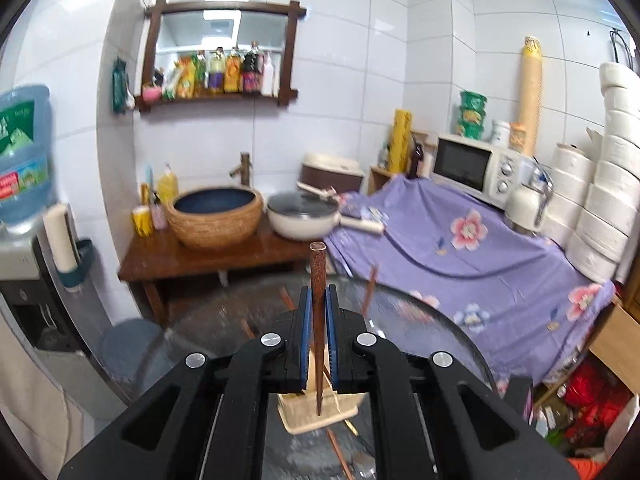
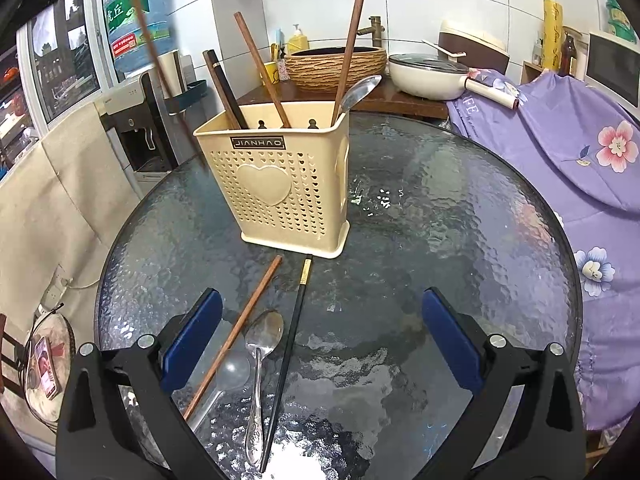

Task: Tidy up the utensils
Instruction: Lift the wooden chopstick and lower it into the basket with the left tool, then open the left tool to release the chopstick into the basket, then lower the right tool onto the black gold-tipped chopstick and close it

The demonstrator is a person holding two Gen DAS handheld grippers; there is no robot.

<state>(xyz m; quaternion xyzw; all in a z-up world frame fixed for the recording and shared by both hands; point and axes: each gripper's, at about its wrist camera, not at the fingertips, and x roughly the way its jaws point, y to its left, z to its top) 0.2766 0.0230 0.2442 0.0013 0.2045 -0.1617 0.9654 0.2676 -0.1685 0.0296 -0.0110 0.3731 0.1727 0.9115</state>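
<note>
My left gripper [image 1: 319, 312] sits at the lower centre of the left wrist view, its blue pads pinched tight on a brown wooden chopstick [image 1: 317, 280] that stands upright between them, its blunt end poking above the fingertips and its thin end hanging below. Under it I see the top of the cream utensil holder [image 1: 316, 414] on the round glass table [image 1: 432, 344].

In the right wrist view, that same chopstick [image 2: 156, 56] shows as a thin dark line slanting down the upper left of the frame, left of the holder [image 2: 280, 184]. The holder stands upright at centre frame on the table [image 2: 440, 240], with three chopsticks and a metal spoon [image 2: 360, 92] leaning in it.

Lower down, left of centre, three loose pieces lie on the glass in front of the holder: a brown chopstick [image 2: 236, 332], then a silver spoon [image 2: 260, 364], then a black chopstick [image 2: 290, 352], side by side. A clear plastic spoon [image 2: 228, 376] lies partly under the brown one.

My right gripper [image 2: 322, 340] spreads wide across the bottom of the frame, holding nothing.
</note>
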